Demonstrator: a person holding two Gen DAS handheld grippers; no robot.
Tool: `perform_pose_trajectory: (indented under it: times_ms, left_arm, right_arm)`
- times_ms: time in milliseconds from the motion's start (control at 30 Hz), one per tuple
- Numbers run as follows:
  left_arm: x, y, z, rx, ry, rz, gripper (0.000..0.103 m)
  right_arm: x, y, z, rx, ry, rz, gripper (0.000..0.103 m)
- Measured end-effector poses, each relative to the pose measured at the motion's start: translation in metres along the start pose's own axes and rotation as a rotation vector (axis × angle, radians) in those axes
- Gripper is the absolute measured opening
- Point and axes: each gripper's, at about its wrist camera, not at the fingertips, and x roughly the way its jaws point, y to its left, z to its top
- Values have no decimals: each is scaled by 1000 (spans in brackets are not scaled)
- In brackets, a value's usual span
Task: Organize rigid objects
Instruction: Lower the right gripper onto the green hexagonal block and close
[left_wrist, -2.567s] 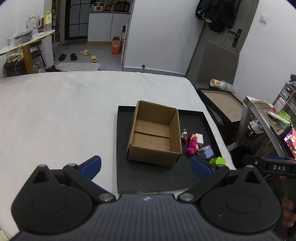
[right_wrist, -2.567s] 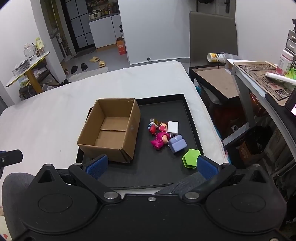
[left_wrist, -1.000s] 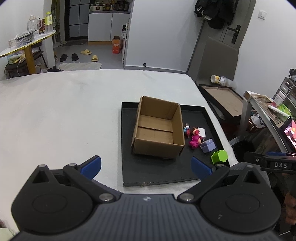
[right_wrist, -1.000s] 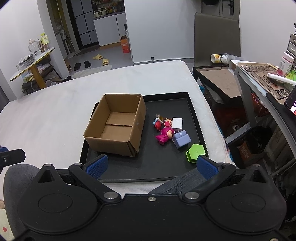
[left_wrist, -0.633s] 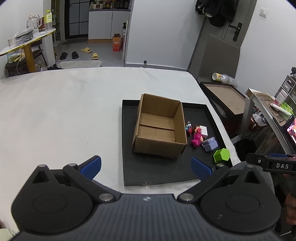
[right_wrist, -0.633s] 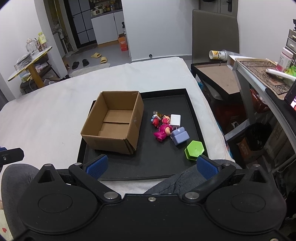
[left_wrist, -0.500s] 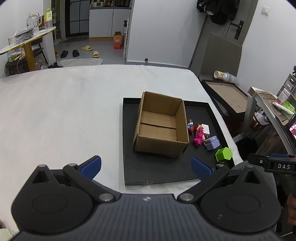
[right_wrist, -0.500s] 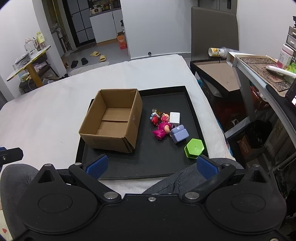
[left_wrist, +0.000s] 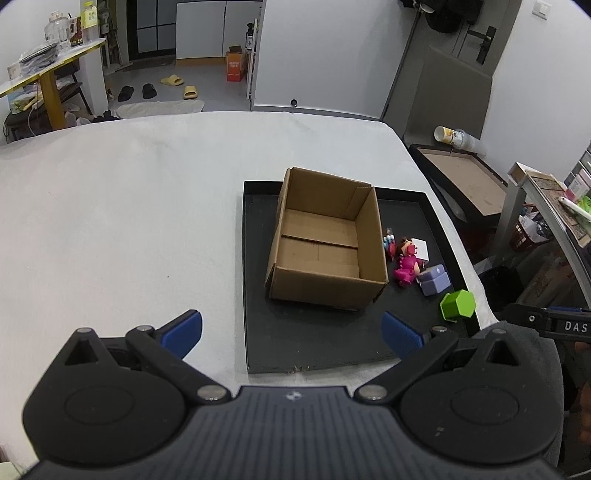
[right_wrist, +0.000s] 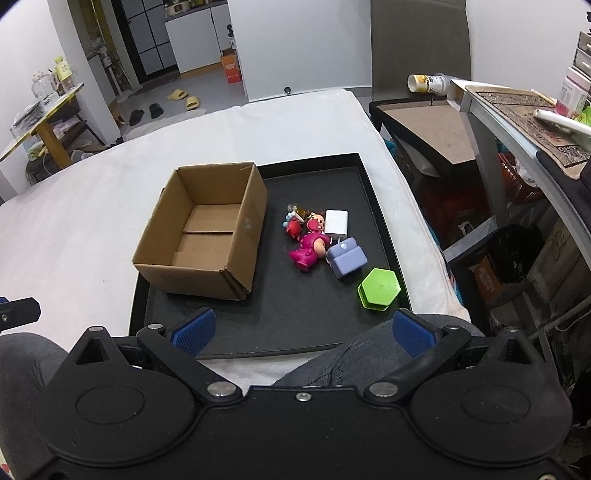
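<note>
An empty open cardboard box (left_wrist: 325, 240) (right_wrist: 207, 229) stands on a black tray (left_wrist: 317, 332) (right_wrist: 295, 317) on the white bed. To its right lie a pink doll (right_wrist: 309, 246) (left_wrist: 405, 264), a small red figure (right_wrist: 293, 225), a white charger (right_wrist: 336, 221), a lilac block (right_wrist: 347, 258) (left_wrist: 434, 280) and a green hexagon box (right_wrist: 378, 287) (left_wrist: 457, 305). My left gripper (left_wrist: 291, 334) is open and empty, above the tray's near edge. My right gripper (right_wrist: 303, 332) is open and empty, near the tray's front edge.
The white bed (left_wrist: 129, 206) stretches left of the tray. A low black table (right_wrist: 424, 125) and a grey desk (right_wrist: 517, 122) stand to the right. My knees in grey trousers (right_wrist: 351, 350) are below the right gripper. The right gripper's tip (left_wrist: 550, 325) shows in the left view.
Both grippers have drawn back and risen slightly, so the tray and box look a little farther away. Nothing on the tray has moved.
</note>
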Motion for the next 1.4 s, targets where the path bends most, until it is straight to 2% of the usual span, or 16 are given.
perform_pose_trajectory:
  times_ms: [300,600,800,1067,1167,1400]
  left_arm:
    - [28,6,14,-20,35,4,102]
    - [53,7,26,-19,75,27,102]
    - [66,6,33,-30,74,42,101]
    - [82,11,45,-61,63,63,99]
    - [88,12,48,-74,58,60,95]
    - [108,19,55,-119,63,55,73]
  right_arm:
    - [17,-8,11,-12,14,-21,103]
    - [43,-24,22,42,39,-39,103]
    - [58,-33,28,66,67,-31,95]
    - [84,-53,36,151,127,-6,76]
    - [93,-61,40,185,144,4,70]
    - [113,-79,47,277,194,27,59]
